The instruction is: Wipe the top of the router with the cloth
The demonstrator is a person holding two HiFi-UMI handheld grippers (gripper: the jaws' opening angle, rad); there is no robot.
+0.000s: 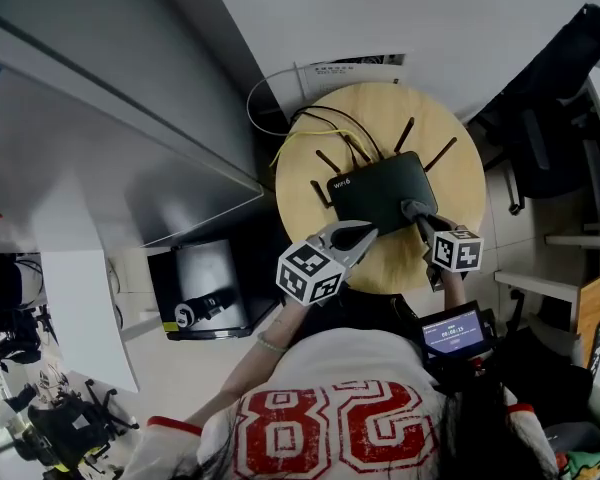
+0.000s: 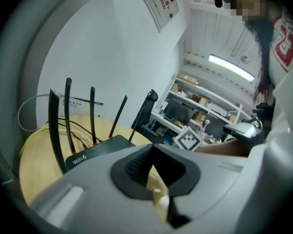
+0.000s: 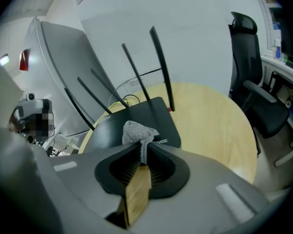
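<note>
A black router (image 1: 380,190) with several upright antennas lies on a round wooden table (image 1: 460,248). My right gripper (image 1: 416,211) is shut on a small grey cloth (image 3: 136,131), which rests bunched on the near part of the router's top (image 3: 132,116). In the right gripper view the cloth sticks out just past that gripper (image 3: 143,149). My left gripper (image 1: 364,234) is at the router's near left corner, jaws shut with nothing seen between them. In the left gripper view the router (image 2: 95,150) lies left of the left gripper (image 2: 153,151).
Yellow and black cables (image 1: 315,128) run off the back of the router. A black office chair (image 1: 550,98) stands to the right, grey cabinets (image 1: 100,138) to the left. A small screen (image 1: 453,330) hangs at the person's right side.
</note>
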